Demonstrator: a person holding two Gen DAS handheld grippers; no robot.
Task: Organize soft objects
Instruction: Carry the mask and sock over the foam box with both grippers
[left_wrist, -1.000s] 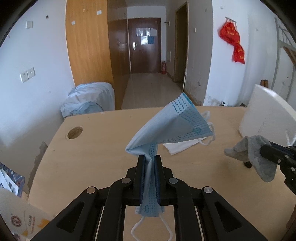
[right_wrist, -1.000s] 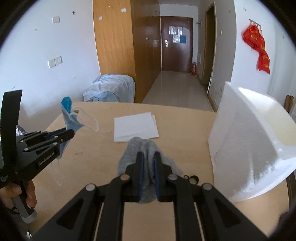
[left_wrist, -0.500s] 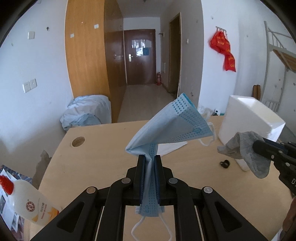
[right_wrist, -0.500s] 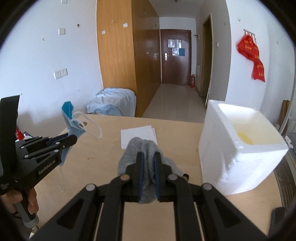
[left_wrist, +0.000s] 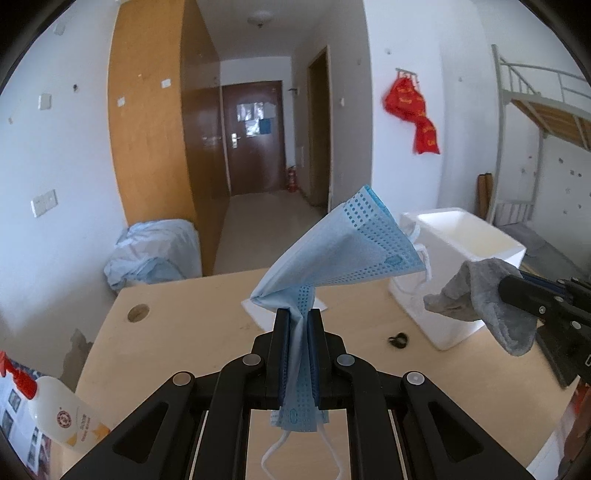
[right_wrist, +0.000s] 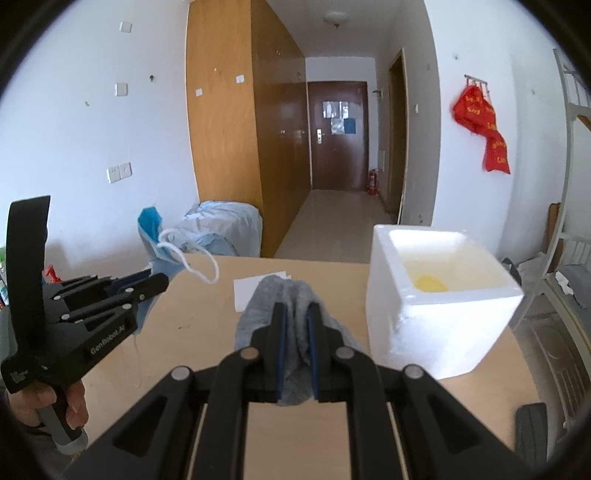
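My left gripper (left_wrist: 299, 314) is shut on a blue face mask (left_wrist: 343, 251), which fans up and to the right above the wooden table (left_wrist: 177, 332); its white ear loop hangs below the jaws. My right gripper (right_wrist: 295, 308) is shut on a crumpled grey cloth (right_wrist: 288, 295), also held above the table. The open white foam box (right_wrist: 439, 295) stands at the right, with something yellow inside. In the left wrist view the grey cloth (left_wrist: 480, 295) hangs just in front of the foam box (left_wrist: 465, 251). The left gripper (right_wrist: 162, 280) with the mask (right_wrist: 155, 236) shows at the left of the right wrist view.
A flat white sheet (right_wrist: 251, 288) lies mid-table, partly hidden behind the cloth. A small black object (left_wrist: 399, 339) rests near the box. A white bottle with a red cap (left_wrist: 59, 410) sits at the table's left edge. A hand (right_wrist: 48, 406) grips the left handle.
Both grippers have risen and pulled back with the mask and the cloth still held. The foam box's open top and the bottle have come into view.
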